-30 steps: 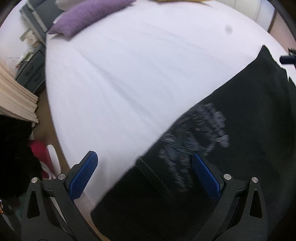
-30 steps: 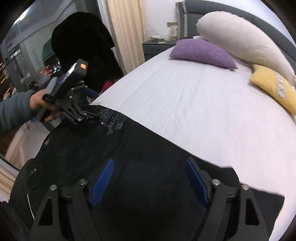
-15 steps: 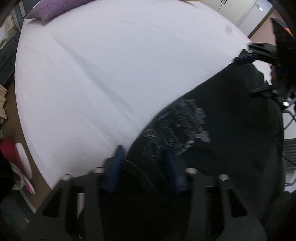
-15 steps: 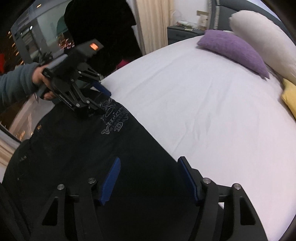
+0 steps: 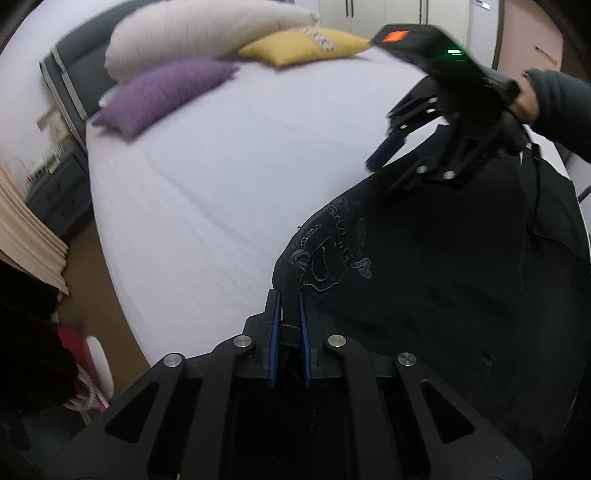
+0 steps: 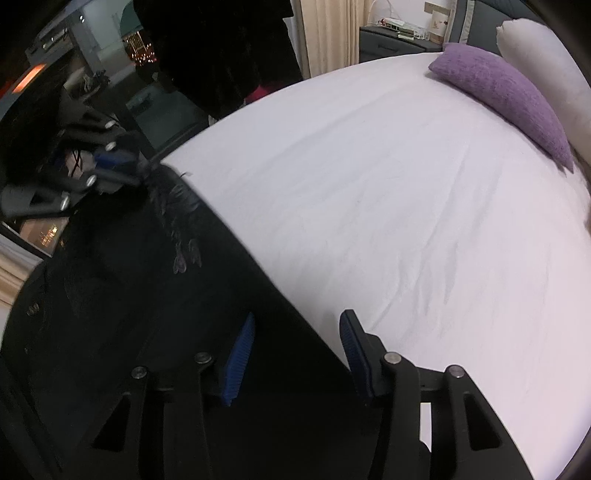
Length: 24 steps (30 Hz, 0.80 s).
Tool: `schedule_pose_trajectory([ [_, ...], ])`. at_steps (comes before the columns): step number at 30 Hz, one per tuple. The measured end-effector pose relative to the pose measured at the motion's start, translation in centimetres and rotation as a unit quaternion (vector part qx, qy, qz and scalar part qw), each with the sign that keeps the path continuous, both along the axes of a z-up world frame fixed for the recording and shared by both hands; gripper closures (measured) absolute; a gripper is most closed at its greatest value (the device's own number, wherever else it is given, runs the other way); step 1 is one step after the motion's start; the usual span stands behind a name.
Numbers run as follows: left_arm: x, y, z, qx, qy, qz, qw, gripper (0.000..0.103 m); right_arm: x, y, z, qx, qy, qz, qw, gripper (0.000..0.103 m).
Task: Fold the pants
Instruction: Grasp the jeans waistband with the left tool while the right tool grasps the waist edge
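Note:
Black pants [image 5: 424,288] with grey embroidery lie along the near edge of a white bed [image 5: 229,177]. My left gripper [image 5: 287,295] is shut on the pants' edge beside the embroidery and lifts it. In the right wrist view the pants [image 6: 140,295] fill the lower left. My right gripper [image 6: 297,328] is partly open, its jaws astride the pants' edge, not clamped. It also shows in the left wrist view [image 5: 436,147], above the pants' far end. The left gripper [image 6: 118,170] shows blurred at the pants' far corner.
A purple pillow [image 5: 166,92], a white pillow [image 5: 207,33] and a yellow pillow [image 5: 303,46] lie at the headboard. A dark nightstand [image 6: 395,44] and beige curtains [image 6: 325,29] stand beside the bed. A pink and white object [image 5: 88,369] lies on the floor.
My left gripper has closed on the pants' edge and raised it. My right gripper has narrowed and moved to the pants' edge by the white sheet.

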State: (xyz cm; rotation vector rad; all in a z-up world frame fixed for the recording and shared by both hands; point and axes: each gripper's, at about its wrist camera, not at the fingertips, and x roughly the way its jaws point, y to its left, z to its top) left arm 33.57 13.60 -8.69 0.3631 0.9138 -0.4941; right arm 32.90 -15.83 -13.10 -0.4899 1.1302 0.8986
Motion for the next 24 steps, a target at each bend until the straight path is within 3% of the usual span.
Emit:
schedule_pose_trajectory([
  [7, -3.9, -0.2, 0.0, -0.004, -0.021, 0.005, 0.9997, 0.095, 1.3, 1.3, -0.7, -0.008, 0.028, 0.01, 1.0, 0.052],
  [10, -3.6, -0.8, 0.4, -0.008, -0.022, 0.008, 0.9997, 0.095, 1.5, 1.2, -0.7, -0.005, 0.039, 0.014, 0.999, 0.063],
  [12, -5.1, -1.0, 0.8, -0.012, -0.026, 0.008, 0.9996, 0.095, 1.7, 1.4, -0.4, 0.0, 0.042, 0.02, 0.999, 0.076],
  [18, -5.5, -0.9, 1.3, -0.014, -0.034, 0.008, 0.9993, 0.095, 1.6, 1.2, 0.6, 0.007, 0.038, 0.026, 0.999, 0.089],
  [22, -6.1, -1.0, 1.7, -0.016, -0.042, 0.008, 0.999, 0.095, 1.1, 0.4, 1.3, 0.01, 0.019, 0.027, 0.999, 0.09],
  [24, -6.3, -1.0, 1.8, -0.016, -0.047, 0.01, 0.9987, 0.095, 1.2, 0.2, 1.9, 0.019, 0.016, 0.029, 0.999, 0.085],
])
